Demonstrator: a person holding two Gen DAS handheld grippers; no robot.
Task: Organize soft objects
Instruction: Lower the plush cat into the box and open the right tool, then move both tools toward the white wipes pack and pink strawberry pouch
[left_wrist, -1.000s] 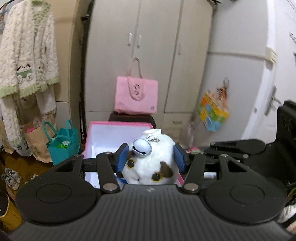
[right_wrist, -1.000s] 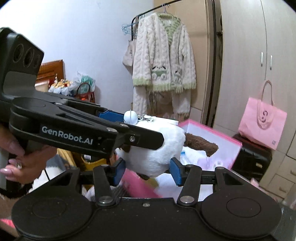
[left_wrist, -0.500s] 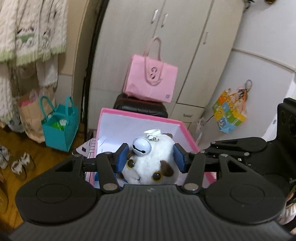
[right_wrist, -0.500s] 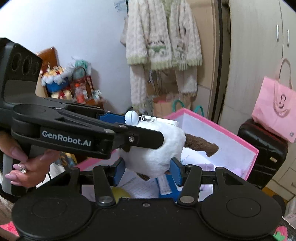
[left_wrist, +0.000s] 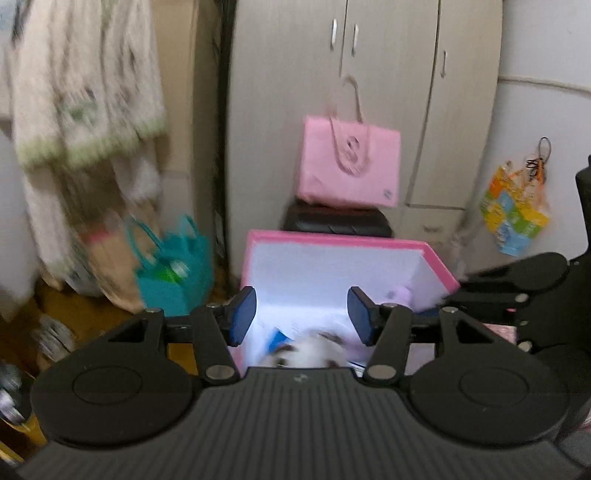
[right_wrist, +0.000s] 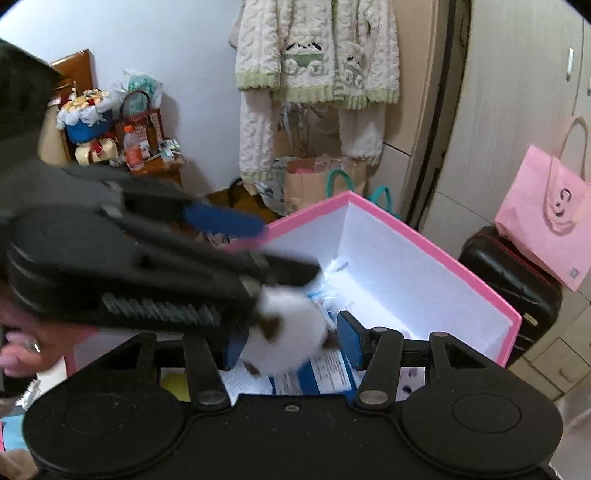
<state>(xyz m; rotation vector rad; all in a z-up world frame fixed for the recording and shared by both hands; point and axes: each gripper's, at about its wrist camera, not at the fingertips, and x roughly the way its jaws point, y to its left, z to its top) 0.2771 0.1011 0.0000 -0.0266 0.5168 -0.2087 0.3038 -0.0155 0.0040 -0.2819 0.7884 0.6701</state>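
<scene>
Progress: plush toy (right_wrist: 291, 325) over open pink box (right_wrist: 399, 266), low inside, above papers (right_wrist: 317, 373) on floor of box. Not set down yet, I reckon. My left tongs (left_wrist: 302, 314) have just been opening, nothing between pads. Right tongs (right_wrist: 291, 345) look clamped on plush (blurry, so not certain). Left to do: release, pull both out.

Around: black suitcase (right_wrist: 509, 280) and pink bag (right_wrist: 546, 214) behind box, cardigan (right_wrist: 317, 55) hanging, teal bag (left_wrist: 173, 273) beside. Left tongs cross in front of right's view, box walls close.
</scene>
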